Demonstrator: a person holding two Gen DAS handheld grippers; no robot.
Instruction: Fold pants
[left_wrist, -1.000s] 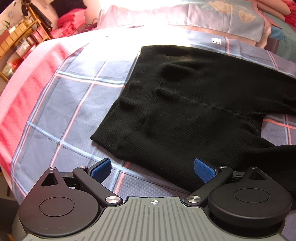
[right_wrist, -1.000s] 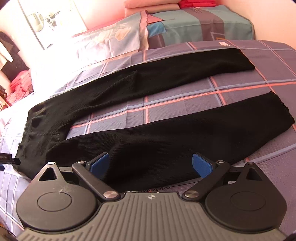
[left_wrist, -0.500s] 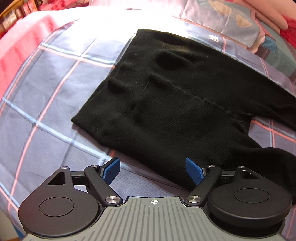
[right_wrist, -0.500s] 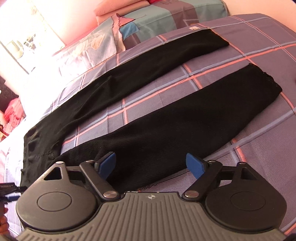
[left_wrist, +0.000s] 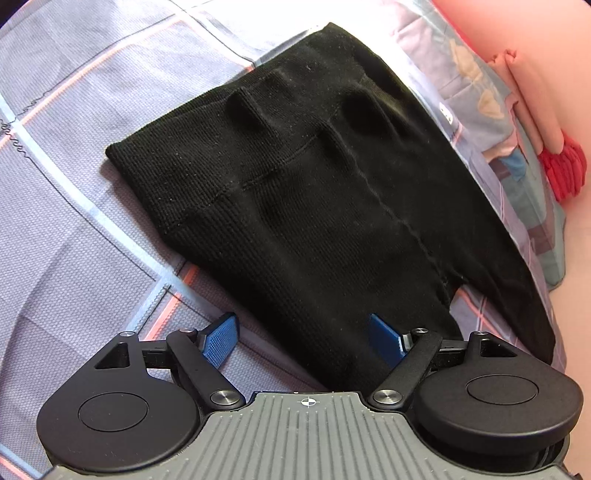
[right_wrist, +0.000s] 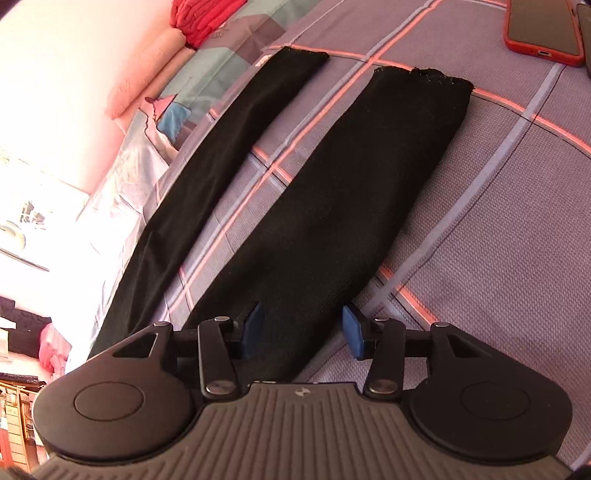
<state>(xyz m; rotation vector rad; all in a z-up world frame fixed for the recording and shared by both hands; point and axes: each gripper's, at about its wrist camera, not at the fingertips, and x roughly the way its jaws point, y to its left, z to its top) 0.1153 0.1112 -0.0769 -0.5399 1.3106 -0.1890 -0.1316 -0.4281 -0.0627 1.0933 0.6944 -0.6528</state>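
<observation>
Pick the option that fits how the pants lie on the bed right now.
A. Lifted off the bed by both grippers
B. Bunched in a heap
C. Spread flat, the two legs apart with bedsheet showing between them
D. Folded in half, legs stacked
C: in the right wrist view the pants lie flat, with a strip of plaid bedsheet visible between the two legs.

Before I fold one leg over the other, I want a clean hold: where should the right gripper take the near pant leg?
Take the near leg at its outer edge by the right gripper, coming in low from the near side. The leg lies flat and straight on the bedspread, its edge already between the open jaws, so a thin pinch there should lift it.
</observation>
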